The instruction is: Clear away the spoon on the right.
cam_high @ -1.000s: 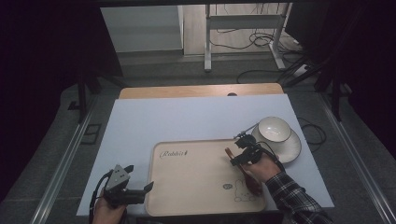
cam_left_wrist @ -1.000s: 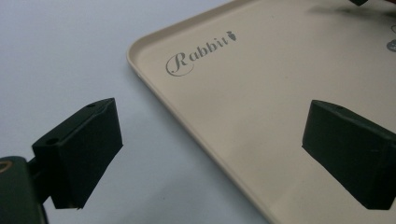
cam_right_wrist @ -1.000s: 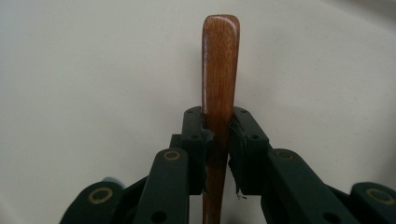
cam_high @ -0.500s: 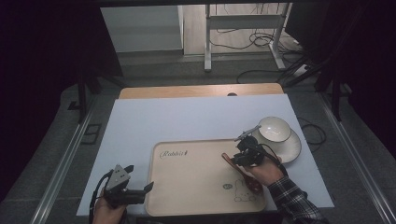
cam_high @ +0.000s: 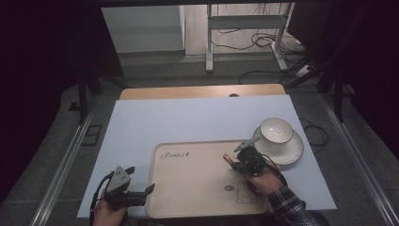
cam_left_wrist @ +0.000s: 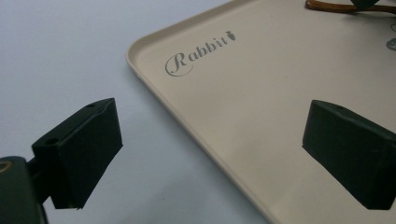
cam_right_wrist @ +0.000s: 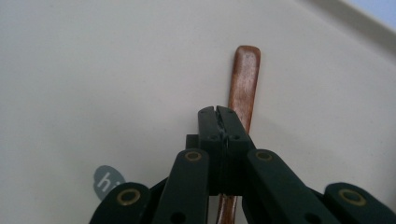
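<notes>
At the near left, the left hand (cam_high: pixel 107 214) comes in from the bottom edge and holds the left gripper (cam_high: pixel 149 189) low and roughly level, aimed rightward at the near left corner of the beige tray (cam_high: pixel 197 188). In the left gripper view its two black jaws stand wide apart with nothing between them, one over the pale blue table cover (cam_left_wrist: pixel 60 51) and the other over the tray (cam_left_wrist: pixel 261 93), whose left rim runs between them. Further right, the right hand (cam_high: pixel 263 181) enters from the near right in a plaid sleeve (cam_high: pixel 291 207), wrist raised, and the right gripper (cam_high: pixel 234 162) is tipped down and to the left onto the right half of the tray. Its jaws have just been closing: in the right gripper view they are pressed together, and the brown wooden spoon handle (cam_right_wrist: pixel 243 79) passes under or between the tips, its rounded end jutting beyond them; whether the pads actually clamp it cannot be told. The handle (cam_high: pixel 227 159) lies on the tray surface right of centre, beyond the printed rabbit drawing (cam_high: pixel 244 190). Further off on the tray's far left is the "Rabbit" lettering (cam_high: pixel 175 154). Just beyond the tray's far right corner stands a white bowl (cam_high: pixel 275 129) on a white plate (cam_high: pixel 289 150).
</notes>
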`<state>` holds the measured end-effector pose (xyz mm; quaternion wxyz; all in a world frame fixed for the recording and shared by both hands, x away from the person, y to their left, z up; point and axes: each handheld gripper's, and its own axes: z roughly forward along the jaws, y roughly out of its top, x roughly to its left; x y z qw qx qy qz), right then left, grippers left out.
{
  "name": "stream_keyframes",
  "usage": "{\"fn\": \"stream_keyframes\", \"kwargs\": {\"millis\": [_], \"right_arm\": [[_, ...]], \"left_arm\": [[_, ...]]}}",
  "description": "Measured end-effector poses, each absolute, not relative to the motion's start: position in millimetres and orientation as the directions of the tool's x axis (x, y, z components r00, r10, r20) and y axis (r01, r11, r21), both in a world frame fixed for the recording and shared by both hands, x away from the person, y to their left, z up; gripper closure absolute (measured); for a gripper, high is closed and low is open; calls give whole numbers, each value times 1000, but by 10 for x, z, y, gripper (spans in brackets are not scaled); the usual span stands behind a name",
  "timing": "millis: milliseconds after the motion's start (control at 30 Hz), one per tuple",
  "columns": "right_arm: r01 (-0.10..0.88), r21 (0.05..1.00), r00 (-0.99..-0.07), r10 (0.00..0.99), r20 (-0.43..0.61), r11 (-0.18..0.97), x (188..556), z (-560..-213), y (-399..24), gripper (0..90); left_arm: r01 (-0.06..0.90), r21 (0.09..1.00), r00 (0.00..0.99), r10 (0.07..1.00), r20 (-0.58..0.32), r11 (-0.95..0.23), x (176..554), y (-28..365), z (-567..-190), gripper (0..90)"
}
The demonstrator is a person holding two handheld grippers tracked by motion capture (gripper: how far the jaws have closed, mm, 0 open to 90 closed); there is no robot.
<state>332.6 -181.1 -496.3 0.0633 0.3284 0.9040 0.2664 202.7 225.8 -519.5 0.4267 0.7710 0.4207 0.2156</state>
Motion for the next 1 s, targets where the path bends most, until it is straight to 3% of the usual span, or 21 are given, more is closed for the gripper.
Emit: {"fn": "stream_keyframes", "kwargs": {"millis": [867, 1000], "right_arm": [[625, 527, -698, 715, 47, 576, 3417, -5029, -2152, 880], [604, 552, -709, 704, 42, 575, 3402, -4992, -2139, 823]], "left_arm": [[462, 838, 556, 831, -18, -291, 2025, 2249, -5194, 45], [462, 838, 556, 831, -18, -291, 2025, 2249, -5194, 45]]}}
